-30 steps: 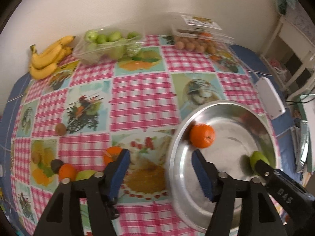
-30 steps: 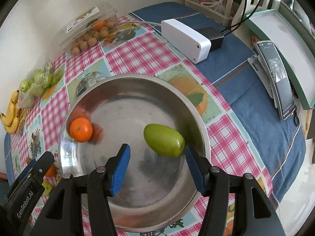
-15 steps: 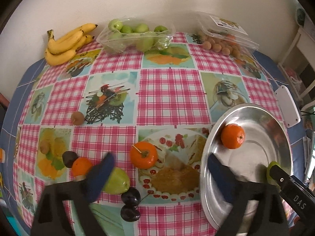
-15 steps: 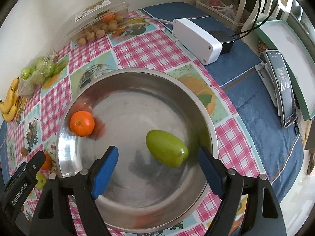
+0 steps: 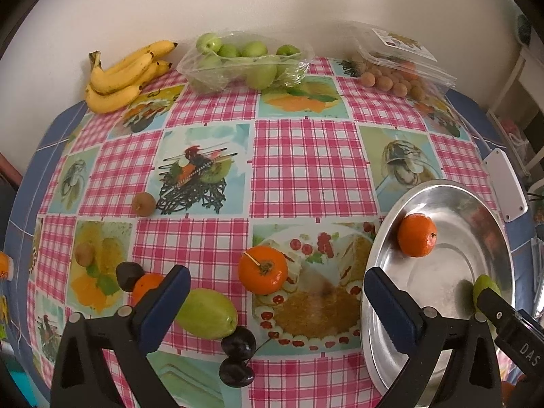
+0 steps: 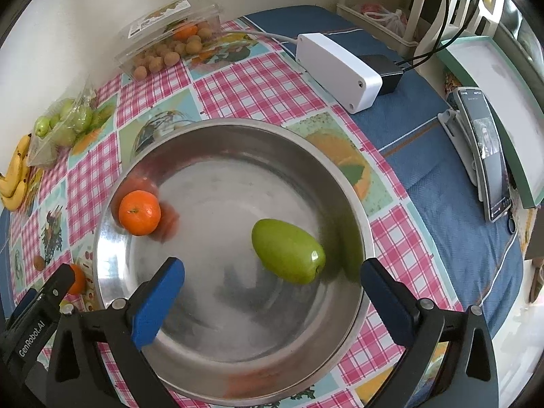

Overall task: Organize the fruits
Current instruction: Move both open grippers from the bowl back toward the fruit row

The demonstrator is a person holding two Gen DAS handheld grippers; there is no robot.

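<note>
A steel bowl (image 6: pixel 346 204) holds an orange (image 6: pixel 139 212) and a green mango (image 6: pixel 287 255). My right gripper (image 6: pixel 272 297) is open and empty above the bowl's near side. In the left wrist view the bowl (image 5: pixel 384 224) sits at the right with the orange (image 5: pixel 417 235) inside. My left gripper (image 5: pixel 272 302) is open and empty above the table. Between its fingers lie an orange with a stem (image 5: pixel 262 269), a green mango (image 5: pixel 207 313) and two dark plums (image 5: pixel 238 355). Another orange (image 5: pixel 147 285) and a dark fruit (image 5: pixel 128 275) lie behind the left finger.
Bananas (image 5: pixel 125 74), a bag of green fruit (image 5: pixel 244 64) and a clear box of small brown fruit (image 5: pixel 394 68) line the back wall. Two small brown fruits (image 5: pixel 143 204) lie at the left. A white box (image 6: pixel 336 71) and phone (image 6: pixel 486 149) sit right of the bowl.
My left gripper swung left from over the bowl and opened wider, bringing the loose fruit on the cloth between its fingers. My right gripper opened wider and rose a little.
</note>
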